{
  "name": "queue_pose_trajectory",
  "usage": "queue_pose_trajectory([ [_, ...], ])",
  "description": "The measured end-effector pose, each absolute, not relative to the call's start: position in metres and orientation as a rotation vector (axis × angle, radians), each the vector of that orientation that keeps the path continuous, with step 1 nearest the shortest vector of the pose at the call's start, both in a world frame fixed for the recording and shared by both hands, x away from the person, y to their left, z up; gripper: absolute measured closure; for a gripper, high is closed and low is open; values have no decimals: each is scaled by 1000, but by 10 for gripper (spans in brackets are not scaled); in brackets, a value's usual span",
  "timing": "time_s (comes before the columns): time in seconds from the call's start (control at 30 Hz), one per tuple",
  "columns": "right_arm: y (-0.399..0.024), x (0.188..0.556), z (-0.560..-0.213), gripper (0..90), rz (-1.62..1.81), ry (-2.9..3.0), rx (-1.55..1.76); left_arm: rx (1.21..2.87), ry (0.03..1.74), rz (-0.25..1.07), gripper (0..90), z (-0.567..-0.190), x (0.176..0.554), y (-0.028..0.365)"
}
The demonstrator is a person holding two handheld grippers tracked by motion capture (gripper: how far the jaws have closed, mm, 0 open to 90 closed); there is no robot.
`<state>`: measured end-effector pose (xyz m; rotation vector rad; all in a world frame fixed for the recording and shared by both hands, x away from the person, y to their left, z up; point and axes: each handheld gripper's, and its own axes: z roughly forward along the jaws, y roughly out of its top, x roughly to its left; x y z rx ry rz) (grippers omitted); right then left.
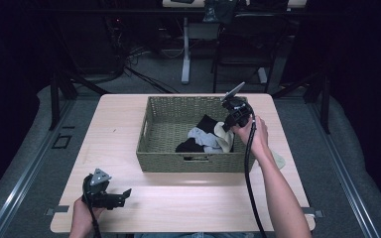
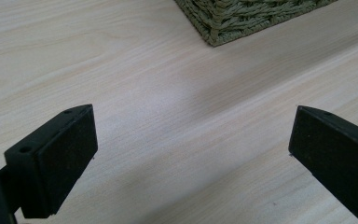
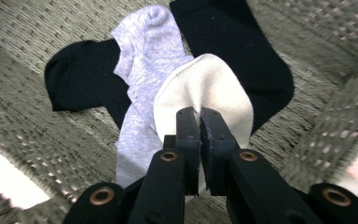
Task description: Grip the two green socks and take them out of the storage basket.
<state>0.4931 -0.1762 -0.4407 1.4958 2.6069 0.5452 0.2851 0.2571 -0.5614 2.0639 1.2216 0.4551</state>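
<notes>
Listing, largest first:
- Table [image 1: 129,119], pale wood.
- Woven basket [image 1: 163,161] at table centre, holding black and grey socks.
- Cream sock [image 3: 205,88], at 3 o'clock in the basket, long axis hanging down from the jaws.
- Right gripper [image 3: 200,121]: jaws closed tight on the cream sock's edge; the nearer hand.
- Left gripper [image 2: 191,154]: at 7 o'clock from the basket, jaws wide apart, empty.

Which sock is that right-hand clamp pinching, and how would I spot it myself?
Look into the woven basket in the middle of the table. Near its right side lies a heap of socks; the right gripper is shut on the cream sock. The grey sock and black socks are darker.
</notes>
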Motion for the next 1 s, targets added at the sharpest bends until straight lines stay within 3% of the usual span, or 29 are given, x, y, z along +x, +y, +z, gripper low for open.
queue_pose_trajectory([
  [1.0,-172,479,-347,871,645,2553,1374,2068,1221,459,11,-561,285,257],
])
